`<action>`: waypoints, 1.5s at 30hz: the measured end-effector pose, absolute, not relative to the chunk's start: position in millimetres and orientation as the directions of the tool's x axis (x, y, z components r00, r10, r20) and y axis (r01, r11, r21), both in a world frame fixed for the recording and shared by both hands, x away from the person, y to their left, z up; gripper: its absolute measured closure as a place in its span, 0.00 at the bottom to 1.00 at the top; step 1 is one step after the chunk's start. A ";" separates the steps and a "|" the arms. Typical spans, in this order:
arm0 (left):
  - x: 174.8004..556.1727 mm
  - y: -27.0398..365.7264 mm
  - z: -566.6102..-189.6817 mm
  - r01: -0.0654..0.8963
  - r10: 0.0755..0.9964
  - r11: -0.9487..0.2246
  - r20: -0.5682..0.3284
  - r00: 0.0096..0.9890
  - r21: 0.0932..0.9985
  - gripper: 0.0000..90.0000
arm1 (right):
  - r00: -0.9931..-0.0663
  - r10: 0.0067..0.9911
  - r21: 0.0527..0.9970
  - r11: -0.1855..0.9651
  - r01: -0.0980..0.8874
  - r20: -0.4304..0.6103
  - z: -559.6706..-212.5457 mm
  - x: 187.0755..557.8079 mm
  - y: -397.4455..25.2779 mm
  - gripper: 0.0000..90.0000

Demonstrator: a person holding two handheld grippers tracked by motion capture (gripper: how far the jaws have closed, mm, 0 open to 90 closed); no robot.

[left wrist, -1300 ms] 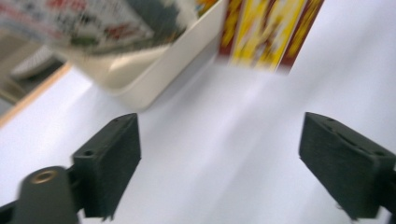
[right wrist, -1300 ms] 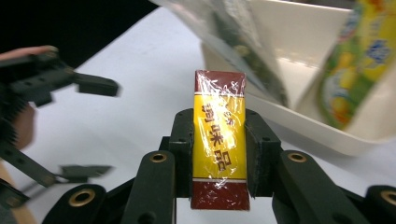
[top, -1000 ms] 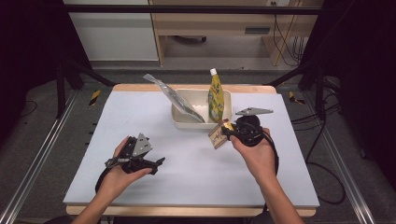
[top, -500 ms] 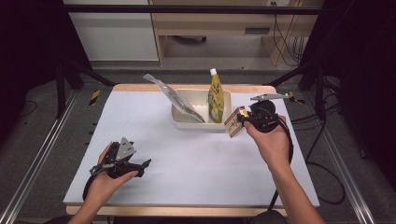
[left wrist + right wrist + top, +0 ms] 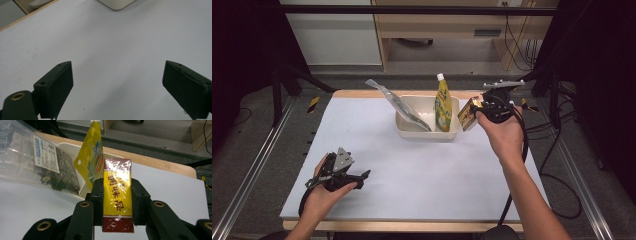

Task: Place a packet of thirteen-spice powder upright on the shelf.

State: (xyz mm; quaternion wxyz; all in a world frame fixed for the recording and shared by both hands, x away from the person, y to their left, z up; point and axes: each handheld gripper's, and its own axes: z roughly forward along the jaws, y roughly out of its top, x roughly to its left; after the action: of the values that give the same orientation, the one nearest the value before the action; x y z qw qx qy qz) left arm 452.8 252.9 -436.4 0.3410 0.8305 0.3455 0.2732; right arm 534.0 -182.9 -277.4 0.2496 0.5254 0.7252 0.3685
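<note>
Table point(image 5: 422, 180) is carrying a cream tub point(image 5: 428, 131) near its far edge, with a clear bag of dark dried bits point(image 5: 399, 106) leaning out its left side and a yellow spouted pouch point(image 5: 442, 104) standing at its right end. Right gripper point(image 5: 472, 113) is hanging just right of the tub, jaws clamping a cellophane-wrapped yellow box point(image 5: 117, 195) with red ends and brown characters. Left gripper point(image 5: 357, 177) is sitting low at the near-left, jaws spread wide, holding nothing.
</note>
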 end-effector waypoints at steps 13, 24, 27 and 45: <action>452.6 255.2 -435.6 0.396 0.772 -0.515 0.210 0.600 0.760 0.11 | -0.288 0.957 0.789 0.161 0.593 0.021 -262.8 571.3 -169.2 0.76; 452.9 256.4 -435.5 0.399 0.773 -0.513 0.206 0.600 0.760 0.11 | -0.254 0.967 0.772 0.150 0.618 0.015 -265.3 592.5 -156.7 0.76; 453.2 256.2 -436.2 0.400 0.772 -0.513 0.205 0.601 0.759 0.11 | -0.252 0.968 0.769 0.153 0.621 0.011 -269.1 596.7 -153.4 0.76; 453.7 254.0 -440.5 0.411 0.767 -0.511 0.184 0.615 0.755 0.11 | -0.181 0.983 0.728 0.121 0.675 0.005 -298.8 620.5 -134.5 0.76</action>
State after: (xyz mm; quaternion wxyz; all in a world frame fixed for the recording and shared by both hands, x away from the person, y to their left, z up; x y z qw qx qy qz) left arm 453.7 254.0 -440.5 0.3445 0.8299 0.3547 0.2584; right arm 620.5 -134.5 -298.8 0.2520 0.5883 0.7049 0.3059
